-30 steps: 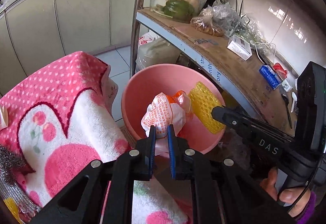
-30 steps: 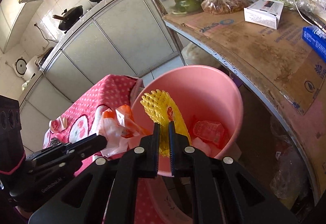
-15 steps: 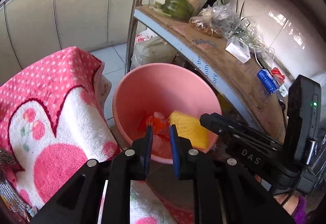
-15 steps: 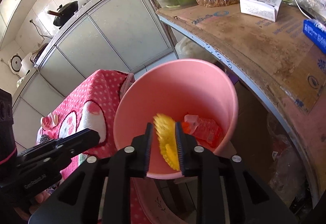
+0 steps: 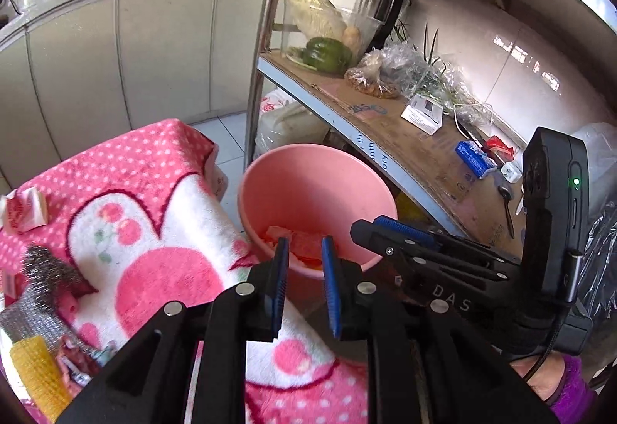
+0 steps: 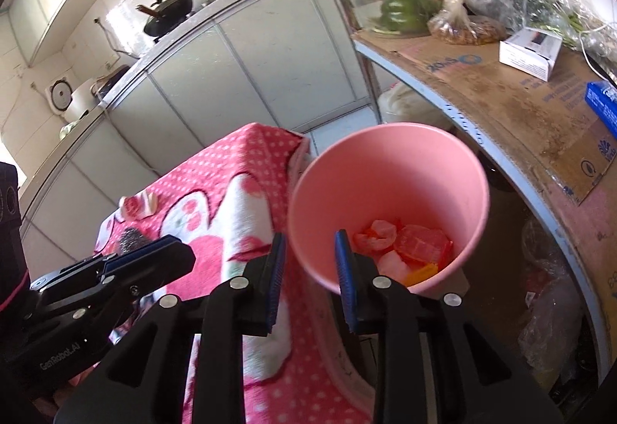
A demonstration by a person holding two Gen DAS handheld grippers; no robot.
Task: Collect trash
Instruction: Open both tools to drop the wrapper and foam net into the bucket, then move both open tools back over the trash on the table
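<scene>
A pink bin (image 5: 316, 154) (image 6: 385, 130) stands on the floor between a pink towel-covered surface (image 5: 154, 192) (image 6: 239, 169) and a metal shelf. Orange, red and white wrappers and a yellow piece (image 6: 401, 250) lie in its bottom. My left gripper (image 5: 304, 246) hangs open and empty over the bin's near rim. My right gripper (image 6: 309, 242) (image 5: 370, 227) is open and empty too, beside it at the same rim. On the towel lie a white-and-red wrapper (image 5: 23, 208) (image 6: 139, 204), a steel scourer (image 5: 42, 269), a yellow mesh sleeve (image 5: 36, 366) and crumpled wrappers (image 5: 81, 358).
The shelf (image 5: 405, 154) (image 6: 501, 103), lined with cardboard, carries a green pepper (image 5: 327, 53), bagged food, a white box (image 5: 422, 111) and a blue packet (image 5: 472, 157). Plastic bags sit under it. White cabinets (image 5: 115, 57) with woks on top stand behind.
Both grippers opened: the white-orange wrapper fell from the left one and the yellow mesh from the right one into the bin. Both hands then drew back and up from it.
</scene>
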